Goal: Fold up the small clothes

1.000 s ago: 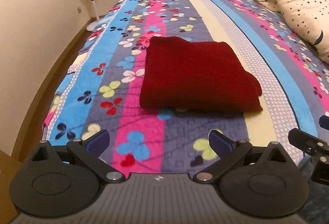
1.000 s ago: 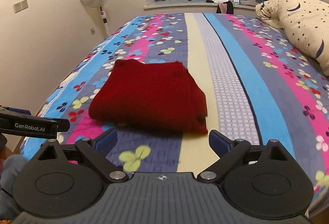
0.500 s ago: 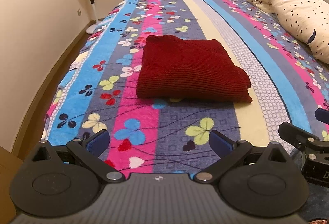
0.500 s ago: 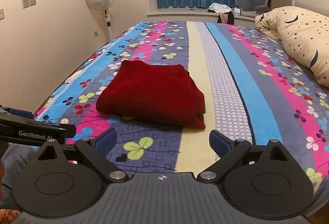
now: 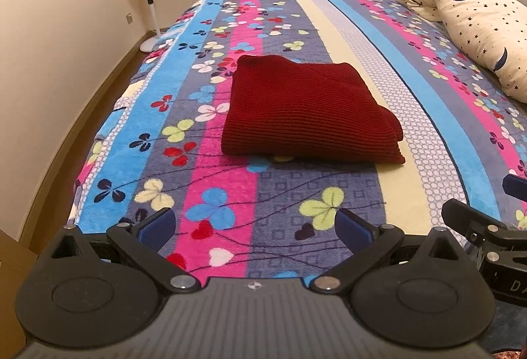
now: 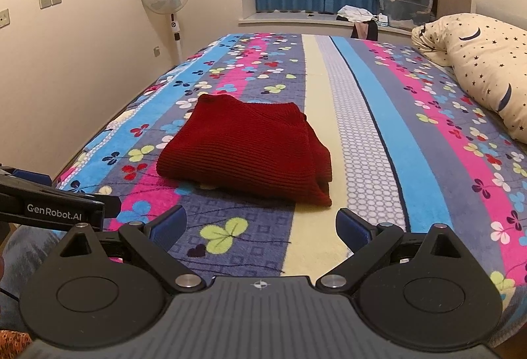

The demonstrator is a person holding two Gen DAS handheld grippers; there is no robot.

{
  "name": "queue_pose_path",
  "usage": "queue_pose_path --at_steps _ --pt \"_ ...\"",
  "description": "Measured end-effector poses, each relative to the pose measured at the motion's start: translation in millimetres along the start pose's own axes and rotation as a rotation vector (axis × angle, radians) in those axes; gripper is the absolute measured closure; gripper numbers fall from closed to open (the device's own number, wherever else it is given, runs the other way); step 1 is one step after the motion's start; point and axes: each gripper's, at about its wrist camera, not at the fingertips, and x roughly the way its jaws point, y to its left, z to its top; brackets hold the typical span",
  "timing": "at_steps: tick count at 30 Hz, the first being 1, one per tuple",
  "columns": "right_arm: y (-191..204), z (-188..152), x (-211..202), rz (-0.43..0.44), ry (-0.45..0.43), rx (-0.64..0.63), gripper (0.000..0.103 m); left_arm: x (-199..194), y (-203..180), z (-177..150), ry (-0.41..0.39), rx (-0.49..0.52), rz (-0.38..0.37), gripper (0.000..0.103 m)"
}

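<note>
Judging by the tidy rectangle, folding of the red knit sweater (image 5: 306,112) looks finished. It lies on the bed's flowered blanket (image 5: 217,214), well ahead of both tongs. Left tongs (image 5: 253,225) and right tongs (image 6: 260,227) hover level near the bed's edge, spread wide, empty. Next likely calls for fetching another garment.
</note>
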Motion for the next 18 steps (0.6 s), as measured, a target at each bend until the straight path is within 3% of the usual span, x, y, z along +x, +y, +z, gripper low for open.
queue_pose_path --at_steps 18 --pt "2.1 -1.2 1.1 0.002 0.002 -0.002 0.005 0.0 -1.0 -0.9 0.004 0.004 0.007 0.000"
